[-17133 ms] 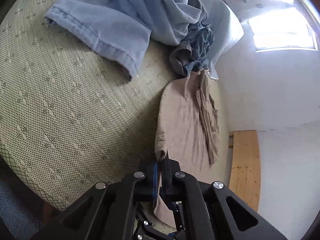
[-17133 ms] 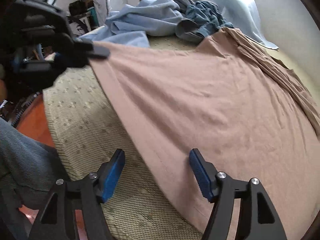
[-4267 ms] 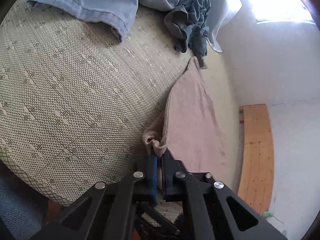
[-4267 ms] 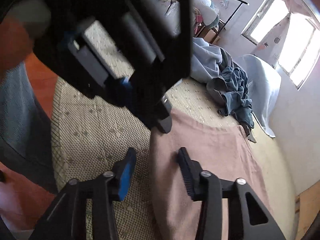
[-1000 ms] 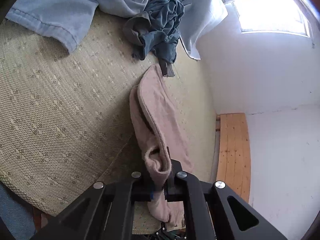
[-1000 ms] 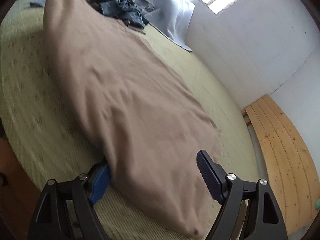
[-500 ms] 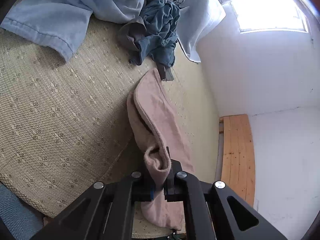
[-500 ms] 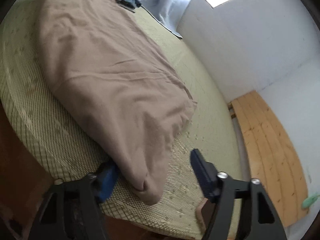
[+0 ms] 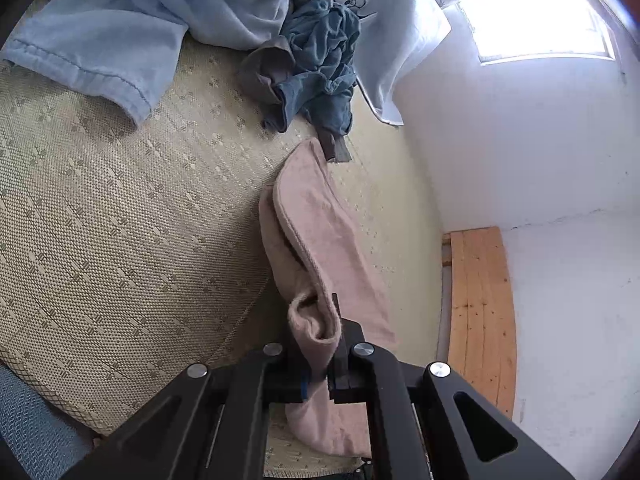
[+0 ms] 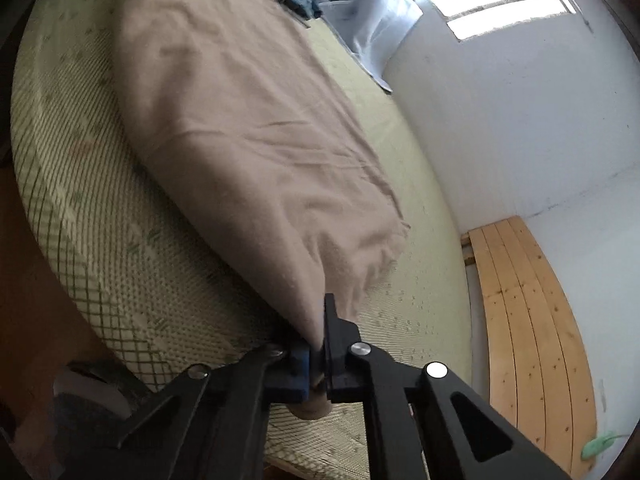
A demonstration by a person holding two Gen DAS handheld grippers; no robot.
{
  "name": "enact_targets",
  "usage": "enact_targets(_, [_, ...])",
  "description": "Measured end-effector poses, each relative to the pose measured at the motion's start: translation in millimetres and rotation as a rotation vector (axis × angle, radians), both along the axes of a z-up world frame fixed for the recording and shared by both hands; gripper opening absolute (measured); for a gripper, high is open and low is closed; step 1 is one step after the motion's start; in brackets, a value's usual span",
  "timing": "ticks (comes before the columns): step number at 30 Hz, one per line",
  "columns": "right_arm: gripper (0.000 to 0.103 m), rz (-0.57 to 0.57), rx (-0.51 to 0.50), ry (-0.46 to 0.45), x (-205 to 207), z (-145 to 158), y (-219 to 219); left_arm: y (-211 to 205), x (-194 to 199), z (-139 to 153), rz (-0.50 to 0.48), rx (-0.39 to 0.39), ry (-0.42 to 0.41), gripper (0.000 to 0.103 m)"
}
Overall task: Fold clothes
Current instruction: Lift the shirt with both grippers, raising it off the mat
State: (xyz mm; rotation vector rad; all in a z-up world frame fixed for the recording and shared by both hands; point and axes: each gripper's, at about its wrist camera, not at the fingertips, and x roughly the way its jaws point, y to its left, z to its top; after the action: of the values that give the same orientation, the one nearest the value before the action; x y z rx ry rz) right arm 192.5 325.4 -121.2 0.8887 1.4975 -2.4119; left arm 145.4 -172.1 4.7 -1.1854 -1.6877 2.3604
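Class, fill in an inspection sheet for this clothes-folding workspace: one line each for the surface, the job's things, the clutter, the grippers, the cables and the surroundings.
Surface: woven mat, patterned, covering a bed.
Job's things: tan garment, lying lengthwise on the mat, near end bunched.
Clutter: light blue garment, crumpled dark blue garment and pale sheet heaped at the far end.
Grippers: left gripper shut on the tan garment's near edge; right gripper shut on another near corner.
Cables: nothing seen.
Surroundings: white wall, bright window, wooden boards beside the bed.
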Motion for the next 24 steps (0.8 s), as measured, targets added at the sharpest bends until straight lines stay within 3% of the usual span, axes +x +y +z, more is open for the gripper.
enact_targets(7, [0.001,-0.035,-0.124,0.063,2.0,67.9,4.5,-2.3,20.7,33.3,0.006,0.014,0.093,0.004])
enact_targets(13, [0.001,-0.042,-0.187,0.163,1.7,149.4,6.7,-5.6,47.1,87.5,0.015,0.031,0.209,0.004])
enact_targets(19, [0.001,-0.047,-0.238,0.267,24.9,239.5,15.7,-3.2,81.5,147.2,0.006,0.027,0.311,0.004])
enact_targets(24, [0.001,-0.041,-0.250,0.328,54.1,297.0,15.1,-3.8,110.3,185.2,0.009,0.034,0.362,0.004])
